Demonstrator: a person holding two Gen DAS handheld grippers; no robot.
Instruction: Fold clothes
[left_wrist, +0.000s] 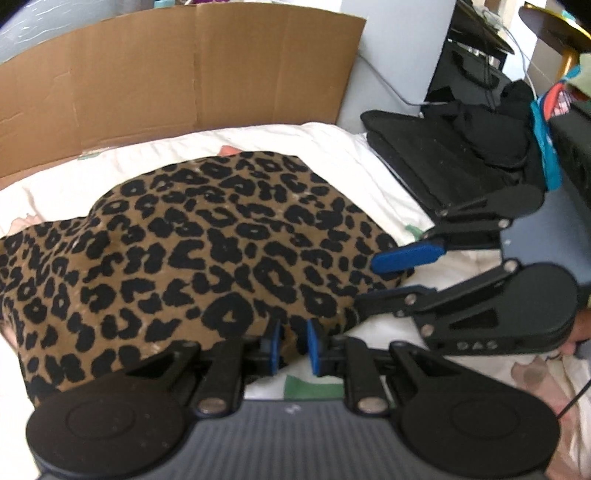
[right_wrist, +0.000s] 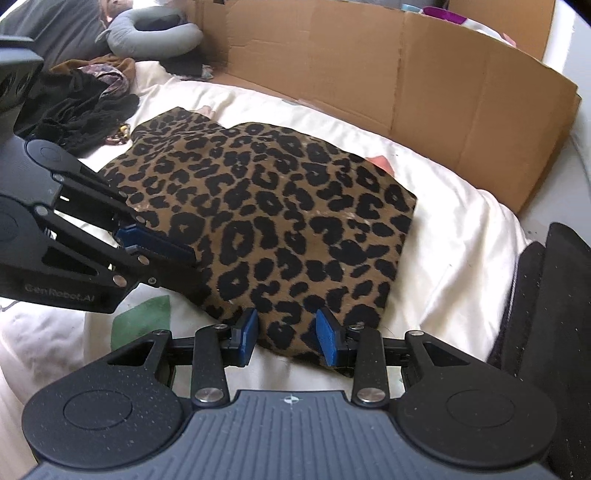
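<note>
The leopard-print garment (right_wrist: 273, 221) lies partly folded on the white bedsheet (right_wrist: 461, 236), in front of the cardboard sheet (right_wrist: 424, 81). Both claws sit at its near edge. The right claw (right_wrist: 287, 334) is apart, cloth between its fingers. The left claw (left_wrist: 294, 345) looks nearly together on the hem, though I cannot tell if it grips. A shallow bite could slip when lifted, or catch the bedsheet too.

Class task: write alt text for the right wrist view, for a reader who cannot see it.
A leopard-print garment lies on a white bedsheet. The right gripper, open, straddles its near edge, and the left gripper meets its left edge. Behind stands a cardboard sheet.
</note>
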